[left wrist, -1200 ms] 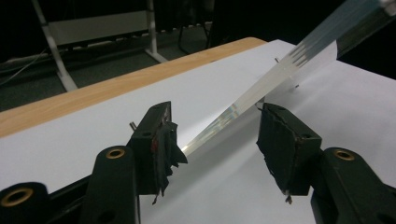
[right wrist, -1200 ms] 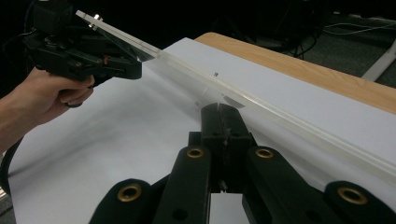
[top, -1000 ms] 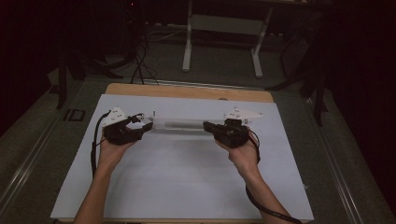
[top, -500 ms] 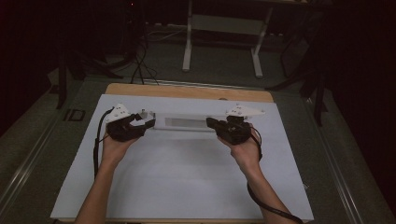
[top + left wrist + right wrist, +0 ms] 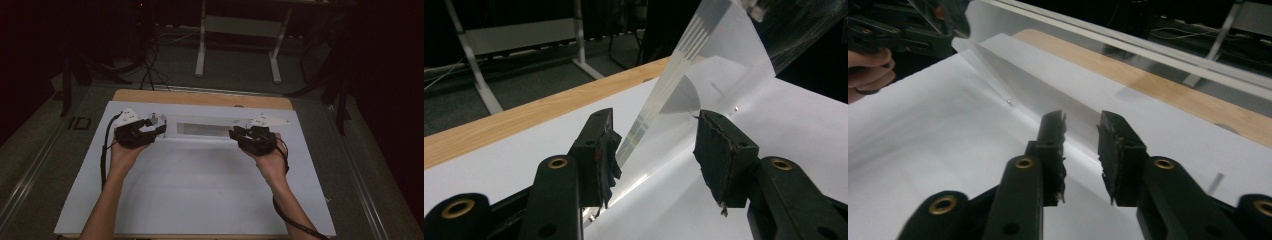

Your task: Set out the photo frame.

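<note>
evidently light, limp and slick, the clear plastic sheet (image 5: pixel 207 129) spans the far half of the white mat (image 5: pixel 200 200) from 9 to 3 o'clock; left gripper (image 5: pixel 150 131) and right gripper (image 5: pixel 239 135) jaws stand apart, the right having just been opening, so regrip the end edges.
</note>
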Demonstrator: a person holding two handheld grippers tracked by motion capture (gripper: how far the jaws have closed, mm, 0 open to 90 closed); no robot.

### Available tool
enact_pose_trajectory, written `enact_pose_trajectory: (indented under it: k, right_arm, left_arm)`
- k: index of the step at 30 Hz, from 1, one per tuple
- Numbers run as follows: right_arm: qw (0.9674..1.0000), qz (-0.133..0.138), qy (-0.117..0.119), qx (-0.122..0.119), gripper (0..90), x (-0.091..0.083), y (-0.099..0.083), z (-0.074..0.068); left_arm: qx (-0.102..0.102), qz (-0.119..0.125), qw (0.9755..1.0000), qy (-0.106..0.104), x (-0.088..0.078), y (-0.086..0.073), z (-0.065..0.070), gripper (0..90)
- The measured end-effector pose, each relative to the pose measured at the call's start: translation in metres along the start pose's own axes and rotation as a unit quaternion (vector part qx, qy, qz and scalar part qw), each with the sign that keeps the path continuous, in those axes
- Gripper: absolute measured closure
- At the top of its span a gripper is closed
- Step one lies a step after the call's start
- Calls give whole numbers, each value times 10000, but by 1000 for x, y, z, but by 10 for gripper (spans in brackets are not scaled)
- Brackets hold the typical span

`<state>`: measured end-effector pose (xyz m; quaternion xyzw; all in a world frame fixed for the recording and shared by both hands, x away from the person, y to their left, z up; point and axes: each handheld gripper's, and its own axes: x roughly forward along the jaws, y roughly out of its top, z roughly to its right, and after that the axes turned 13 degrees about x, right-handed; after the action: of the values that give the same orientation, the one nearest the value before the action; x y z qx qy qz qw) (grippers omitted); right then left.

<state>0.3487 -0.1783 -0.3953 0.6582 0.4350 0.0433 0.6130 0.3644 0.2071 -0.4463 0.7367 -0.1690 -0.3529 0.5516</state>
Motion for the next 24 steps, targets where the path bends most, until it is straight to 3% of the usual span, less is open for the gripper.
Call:
enact_pose_trajectory:
  k: [17, 24]
  right_arm:
    - [9989, 71, -454, -26, 618, -15, -2, 33]
    - [9982, 40, -599, 81, 610, -20, -8, 47]
  left_arm:
    - [-140, 32, 9999, 95, 4, 3, -4, 503]
    - [-145, 27, 9998, 108, 5, 3, -4, 504]
